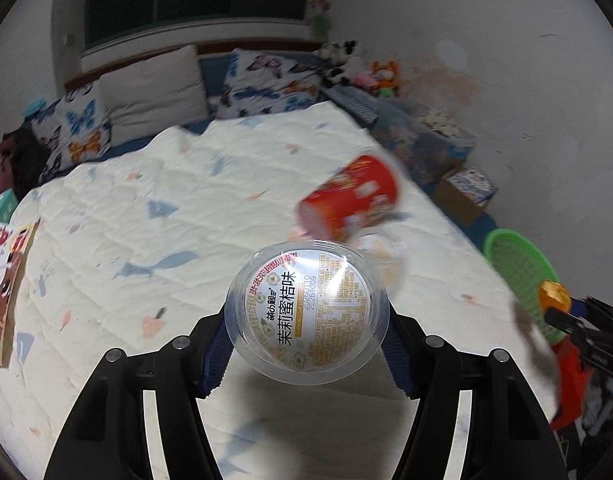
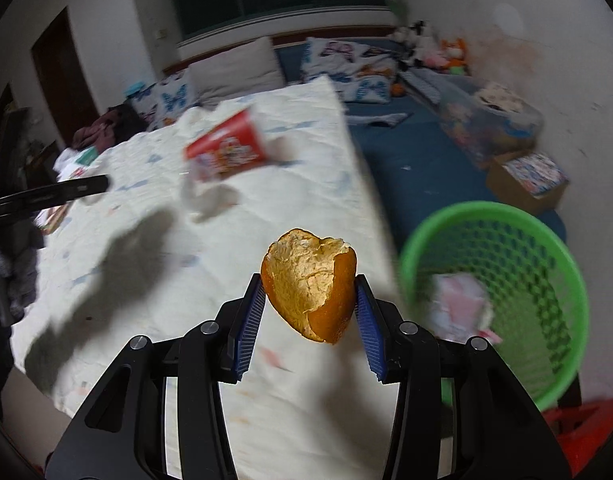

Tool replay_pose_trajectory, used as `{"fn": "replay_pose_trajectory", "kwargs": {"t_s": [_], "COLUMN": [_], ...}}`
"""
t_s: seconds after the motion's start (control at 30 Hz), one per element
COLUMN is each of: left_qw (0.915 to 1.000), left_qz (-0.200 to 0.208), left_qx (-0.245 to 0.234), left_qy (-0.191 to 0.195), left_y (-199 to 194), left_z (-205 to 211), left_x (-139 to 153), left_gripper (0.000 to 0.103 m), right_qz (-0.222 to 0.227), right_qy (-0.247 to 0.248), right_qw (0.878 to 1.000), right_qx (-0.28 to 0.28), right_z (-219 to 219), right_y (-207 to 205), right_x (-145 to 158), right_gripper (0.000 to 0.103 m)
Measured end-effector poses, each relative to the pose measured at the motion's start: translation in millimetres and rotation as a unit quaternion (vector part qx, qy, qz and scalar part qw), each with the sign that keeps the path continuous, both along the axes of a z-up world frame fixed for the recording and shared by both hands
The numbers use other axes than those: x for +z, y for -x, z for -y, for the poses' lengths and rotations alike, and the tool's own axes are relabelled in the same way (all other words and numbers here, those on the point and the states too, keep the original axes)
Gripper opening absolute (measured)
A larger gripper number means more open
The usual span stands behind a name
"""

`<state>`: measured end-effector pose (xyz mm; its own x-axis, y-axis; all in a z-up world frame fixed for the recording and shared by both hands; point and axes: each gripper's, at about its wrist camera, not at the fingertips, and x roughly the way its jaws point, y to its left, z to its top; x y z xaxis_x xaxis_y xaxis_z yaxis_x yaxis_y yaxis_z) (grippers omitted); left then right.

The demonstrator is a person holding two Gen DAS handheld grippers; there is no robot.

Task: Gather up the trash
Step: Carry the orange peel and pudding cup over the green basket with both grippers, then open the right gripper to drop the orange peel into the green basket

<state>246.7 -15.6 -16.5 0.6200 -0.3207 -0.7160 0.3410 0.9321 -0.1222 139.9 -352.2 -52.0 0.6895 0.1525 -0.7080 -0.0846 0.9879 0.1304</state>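
Observation:
My left gripper (image 1: 306, 316) is shut on a clear plastic fruit cup (image 1: 306, 312) with a printed lid, held above the bed. An orange peel (image 2: 312, 286) sits between the blue pads (image 2: 250, 320) of my right gripper (image 2: 311, 304), which is shut on it. A red paper cup (image 1: 350, 196) (image 2: 228, 148) lies on its side on the white quilt, with crumpled white trash (image 2: 204, 200) beside it. The green mesh basket (image 2: 562, 280) (image 1: 518, 276) stands right of the bed, with pink-white trash inside. The right gripper with the peel (image 1: 554, 296) shows at the right edge of the left wrist view.
Pillows with butterfly prints (image 1: 266, 84) line the bed's head, and soft toys (image 1: 382, 76) sit in the far corner. Cardboard boxes (image 2: 526, 180) stand along the right wall. A paper bag (image 1: 6, 300) lies at the quilt's left edge. A red stool (image 2: 586, 428) is beneath the basket.

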Motion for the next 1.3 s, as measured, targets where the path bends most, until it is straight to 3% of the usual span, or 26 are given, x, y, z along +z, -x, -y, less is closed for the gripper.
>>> {"fn": "replay_pose_trajectory", "kwargs": {"t_s": [0.27, 0.5, 0.83, 1.03, 1.3], "left_qw": [0.9978, 0.9933, 0.9858, 0.9824, 0.9781], "left_qz": [0.017, 0.018, 0.016, 0.01, -0.008], "left_qx": [-0.064, -0.114, -0.167, -0.186, -0.208], "left_qy": [0.005, -0.001, -0.008, -0.007, -0.009], "left_y": [23, 33, 42, 40, 38], "left_z": [64, 125, 202, 235, 279], "left_x": [19, 23, 21, 18, 3], "left_gripper": [0.063, 0.063, 0.063, 0.063, 0.063], "right_qz": [-0.015, -0.044, -0.062, -0.051, -0.035], "right_qy": [0.023, -0.003, -0.009, -0.017, -0.017], "right_qw": [0.997, 0.991, 0.987, 0.987, 0.988], "right_qx": [-0.075, -0.125, -0.145, -0.152, -0.149], "right_z": [80, 139, 165, 175, 179], "right_y": [10, 13, 11, 15, 27], "right_x": [-11, -37, -56, -53, -43], "right_gripper": [0.046, 0.047, 0.048, 0.062, 0.064]}}
